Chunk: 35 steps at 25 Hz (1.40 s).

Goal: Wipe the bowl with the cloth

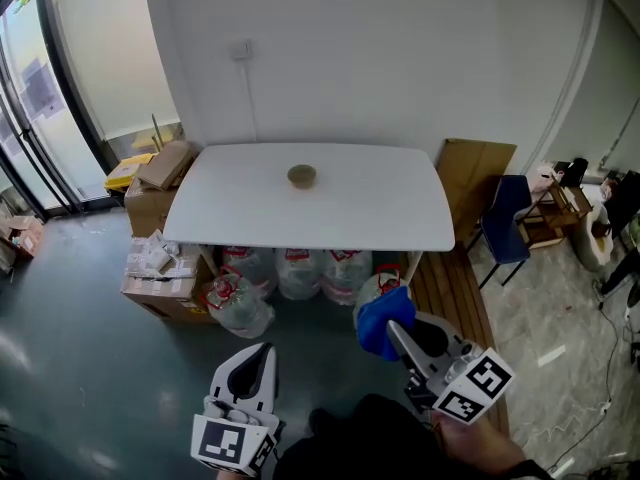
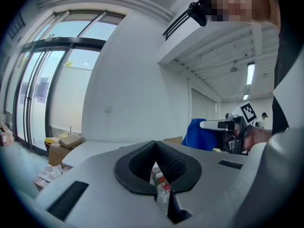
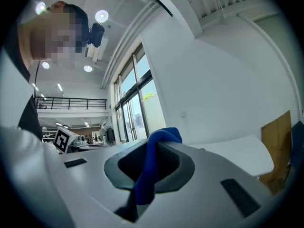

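Partly behind right hand-held gripper [image 1: 395, 332], cloth [image 1: 383, 313]

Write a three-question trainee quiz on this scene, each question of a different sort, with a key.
1. What is clamped in the right gripper?
2. Where does the bowl stand? A: on the floor. B: on the white table. C: between the right gripper's jaws.
3. True or false: the left gripper is shut with nothing between its jaws.

Key
1. The blue cloth.
2. B.
3. True.
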### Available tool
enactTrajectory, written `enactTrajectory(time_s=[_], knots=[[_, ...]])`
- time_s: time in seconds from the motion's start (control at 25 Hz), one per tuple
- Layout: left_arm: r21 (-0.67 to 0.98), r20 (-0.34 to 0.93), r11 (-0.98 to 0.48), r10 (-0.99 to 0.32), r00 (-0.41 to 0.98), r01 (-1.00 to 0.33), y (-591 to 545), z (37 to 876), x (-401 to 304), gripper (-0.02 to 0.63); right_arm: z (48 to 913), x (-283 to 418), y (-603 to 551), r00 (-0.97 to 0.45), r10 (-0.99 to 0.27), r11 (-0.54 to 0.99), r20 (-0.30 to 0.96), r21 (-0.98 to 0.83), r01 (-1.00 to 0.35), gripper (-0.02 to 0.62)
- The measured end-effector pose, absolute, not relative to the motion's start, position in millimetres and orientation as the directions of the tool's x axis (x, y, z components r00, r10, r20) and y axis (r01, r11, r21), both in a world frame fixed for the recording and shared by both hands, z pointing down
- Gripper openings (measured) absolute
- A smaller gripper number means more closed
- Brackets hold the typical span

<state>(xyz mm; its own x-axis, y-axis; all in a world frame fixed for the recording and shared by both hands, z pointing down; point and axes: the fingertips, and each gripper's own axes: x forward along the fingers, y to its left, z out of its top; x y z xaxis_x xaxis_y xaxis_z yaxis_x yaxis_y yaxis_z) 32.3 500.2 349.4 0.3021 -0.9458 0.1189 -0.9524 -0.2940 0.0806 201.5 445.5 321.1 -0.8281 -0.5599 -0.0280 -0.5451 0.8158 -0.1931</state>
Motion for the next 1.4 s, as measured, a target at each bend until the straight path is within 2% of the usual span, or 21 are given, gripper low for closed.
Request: enactTrajectory(time_s=[0.44,1.08,1.4], knots=[[0.092,0.12,-0.281,-0.949,0.29,-0.955,467.7,366.1,-5.6,0.009,335.3,168.7,413.3,-0.835,-0.55,0.814,-0.001,-0.224,-0.536,0.032],[0.068,0.149,-0.248,-0.955,0.255,-0.966,262.0,349.0,-14.2,0.009,346.2,151.2,202.6,-0.864,-0.503,0.831,-0.012,-0.283,-0.479,0.032],[0.046,0.176,-0.258,-0.949,0.262,-0.965,188.2,354.6,-5.7,0.009,356.6,154.7,134.4,-0.873,-0.486,0.831,-0.031,-0.327,-0.451,0.032]])
